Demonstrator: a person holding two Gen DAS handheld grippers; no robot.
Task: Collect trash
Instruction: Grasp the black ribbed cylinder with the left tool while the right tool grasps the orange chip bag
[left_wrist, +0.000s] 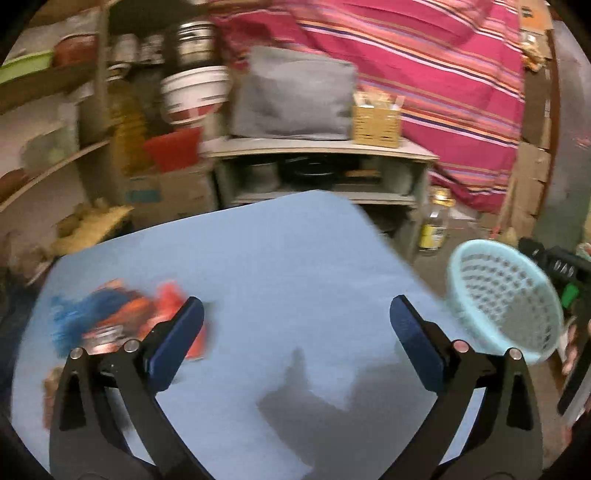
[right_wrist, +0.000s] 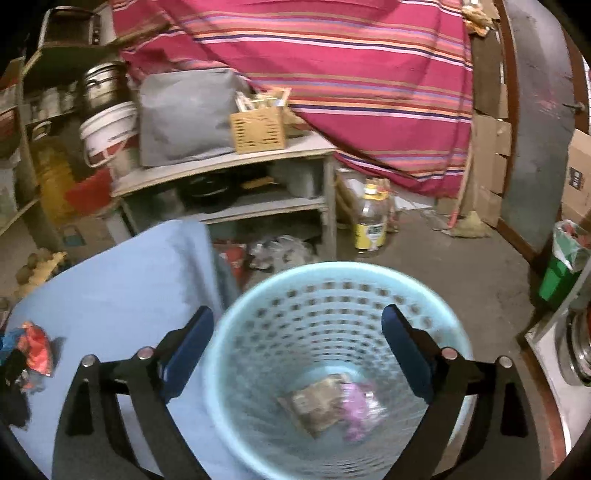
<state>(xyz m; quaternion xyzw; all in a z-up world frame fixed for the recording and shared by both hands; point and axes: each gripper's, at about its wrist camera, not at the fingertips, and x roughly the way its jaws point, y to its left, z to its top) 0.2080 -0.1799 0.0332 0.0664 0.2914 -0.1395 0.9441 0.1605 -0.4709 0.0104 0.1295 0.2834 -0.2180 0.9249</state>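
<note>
Your blue table carries the remaining trash, and the pale blue basket stands just beside its edge with two wrappers already inside. The crumpled red and blue wrappers look light, soft and crinkly, so pinch a bunched fold. Your left gripper hangs angled down over the table, your right gripper over the basket; both are spread wide and empty.

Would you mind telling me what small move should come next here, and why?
Probably bring the left tongs over the red and blue wrappers and close on them. Both tongs stand open and empty, the right tongs sit above the basket, which already holds two wrappers, and that pile remains on the blue table.
</note>
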